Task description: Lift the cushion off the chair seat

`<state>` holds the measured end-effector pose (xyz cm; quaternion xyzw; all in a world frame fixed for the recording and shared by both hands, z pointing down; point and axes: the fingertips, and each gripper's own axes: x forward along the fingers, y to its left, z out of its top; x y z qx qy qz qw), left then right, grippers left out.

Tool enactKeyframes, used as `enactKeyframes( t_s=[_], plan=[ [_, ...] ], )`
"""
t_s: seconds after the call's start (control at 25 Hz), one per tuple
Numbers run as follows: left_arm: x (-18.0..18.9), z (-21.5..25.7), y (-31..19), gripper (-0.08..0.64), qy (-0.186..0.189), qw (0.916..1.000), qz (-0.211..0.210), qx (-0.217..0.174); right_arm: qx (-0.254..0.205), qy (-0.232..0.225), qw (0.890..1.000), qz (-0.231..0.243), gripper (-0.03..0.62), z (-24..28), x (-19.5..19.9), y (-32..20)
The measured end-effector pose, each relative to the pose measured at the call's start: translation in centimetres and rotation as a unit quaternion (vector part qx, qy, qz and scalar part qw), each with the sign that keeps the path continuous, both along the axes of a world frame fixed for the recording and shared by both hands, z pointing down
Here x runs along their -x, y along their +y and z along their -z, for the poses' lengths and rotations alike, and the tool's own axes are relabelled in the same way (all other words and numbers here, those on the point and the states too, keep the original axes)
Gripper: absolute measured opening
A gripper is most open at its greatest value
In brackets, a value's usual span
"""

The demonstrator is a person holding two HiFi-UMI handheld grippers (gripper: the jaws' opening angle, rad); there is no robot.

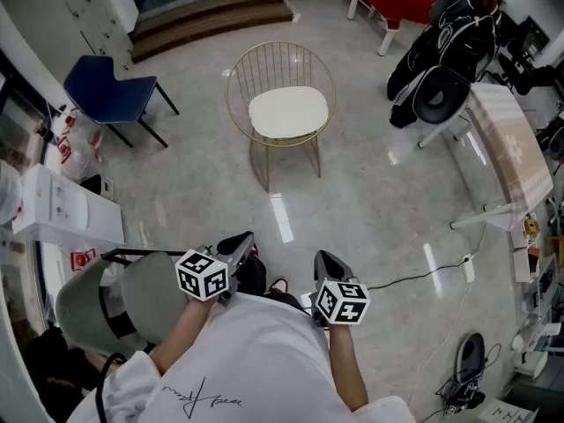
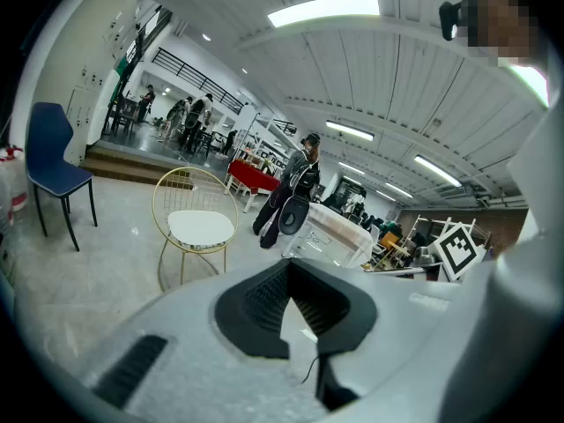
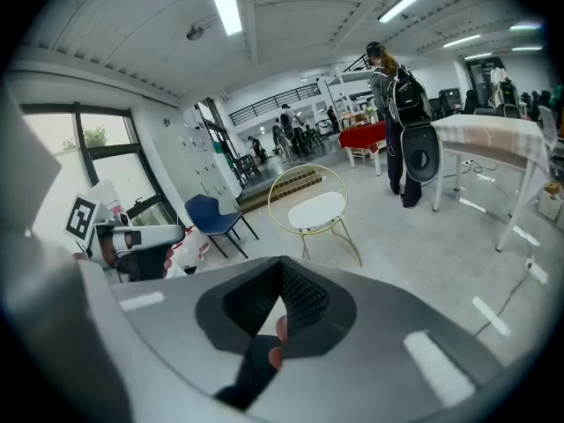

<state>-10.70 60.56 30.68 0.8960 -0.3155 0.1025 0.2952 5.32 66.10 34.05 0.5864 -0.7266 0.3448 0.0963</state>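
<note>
Cushion (image 1: 288, 111) lay flat on the gold wire chair (image 1: 264, 167) seat, at your 12 o'clock, well apart from you. Judged soft, light, floppy; take its near edge. Your left gripper (image 1: 240, 243) and right gripper (image 1: 328, 263) had fingers closed, holding nothing.

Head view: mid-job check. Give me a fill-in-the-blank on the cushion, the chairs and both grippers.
1. The white cushion lies on the seat of the ____ wire chair.
2. The left gripper and the right gripper are well short of the cushion, and the jaws of both are ____.
3. The plastic chair to the left of the wire chair in the head view is ____.

Missing words: gold; shut; blue
</note>
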Motion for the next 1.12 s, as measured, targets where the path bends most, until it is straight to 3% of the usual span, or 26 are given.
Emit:
enactKeyframes(
  t_s=[0.4,0.64,1.12],
  plan=[
    [0.3,0.6,-0.6,0.005,0.003,0.9998,0.014,0.015,0.004,0.000,1.000,0.026,0.005,0.1,1.0,-0.8],
    [-0.7,-0.4,-2.6,0.005,0.003,0.9995,0.009,0.029,0.009,-0.031,0.999,0.036,0.006,0.2,1.1,-2.7],
    [-1.8,-1.1,-10.1,0.005,0.001,0.9988,0.008,0.048,0.042,-0.033,0.998,0.035,0.008,-0.9,0.5,-9.9]
  ],
)
